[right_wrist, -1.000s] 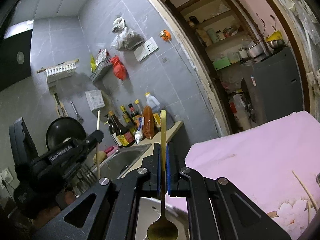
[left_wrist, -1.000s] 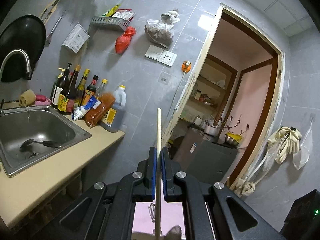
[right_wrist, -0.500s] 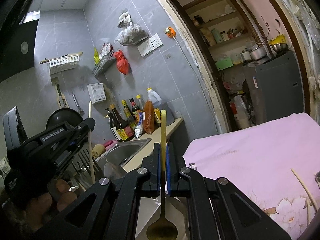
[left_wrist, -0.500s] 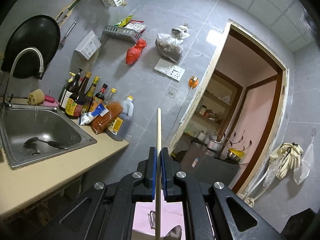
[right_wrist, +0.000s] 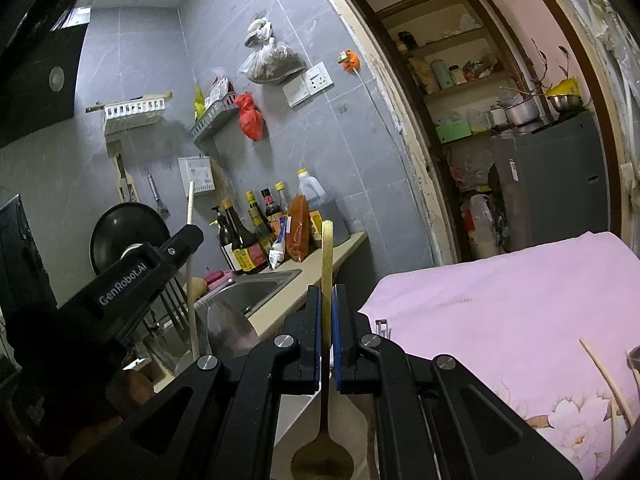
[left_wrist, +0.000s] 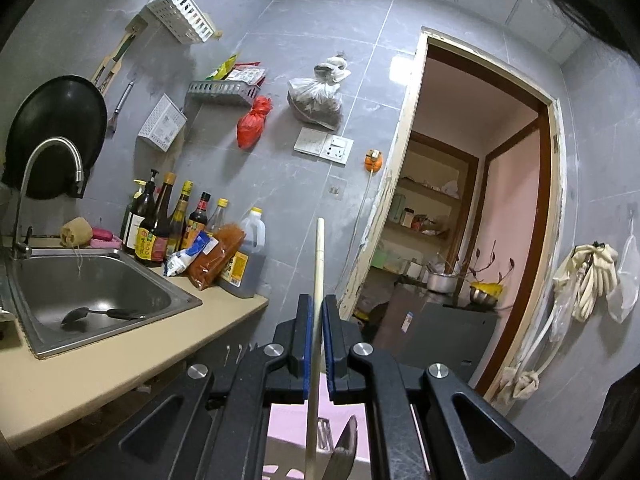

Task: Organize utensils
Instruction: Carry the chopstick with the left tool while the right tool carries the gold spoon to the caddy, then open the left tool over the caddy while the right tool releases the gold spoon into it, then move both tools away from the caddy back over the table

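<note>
L fingers (left_wrist: 316, 316) pinch chopstick (left_wrist: 319, 256); R, probably spoon (right_wrist: 322, 452).

Both views look forward from behind a gripper's two fingers, close enough that the black frame fills the lower third. The left wrist view sits near the beige counter (left_wrist: 120, 360), facing the grey tiled wall (left_wrist: 280, 160) and the open doorway (left_wrist: 480, 200), roughly level. The right wrist view stands further back and to the right, tilted slightly down, over a pink cloth (right_wrist: 500, 312), with the left gripper (right_wrist: 188, 236) at its left edge. Both share the sink (left_wrist: 100, 292), the bottle row (left_wrist: 172, 220), the wall bags and the doorway
</note>
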